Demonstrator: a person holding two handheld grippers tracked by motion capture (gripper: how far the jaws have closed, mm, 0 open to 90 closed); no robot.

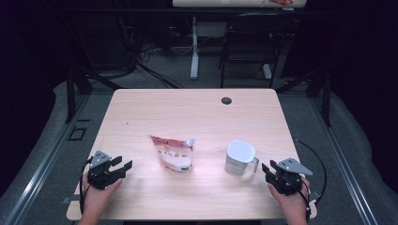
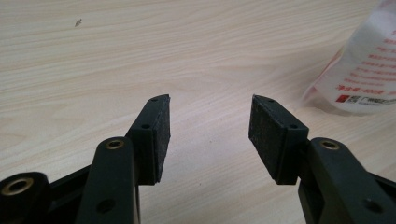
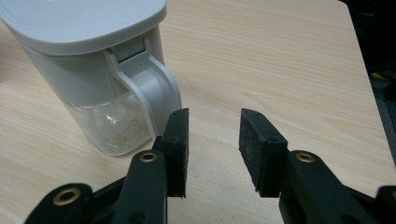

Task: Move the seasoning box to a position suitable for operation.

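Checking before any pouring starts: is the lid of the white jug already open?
No, the jug's lid sits closed and flat on its top.

On the surface (image 1: 187, 112) a pouch (image 1: 172, 153) lies near the middle, and a jug (image 1: 240, 158) stands to the right of it, well apart. The jug's handle (image 1: 255, 163) points to the right. The left hand-held gripper (image 1: 123, 167) is left of the pouch, near the front edge. The right hand-held gripper (image 1: 267, 169) is just beside the jug's handle, on its right. Behind the surface a chair (image 1: 248, 42) stands on the floor.
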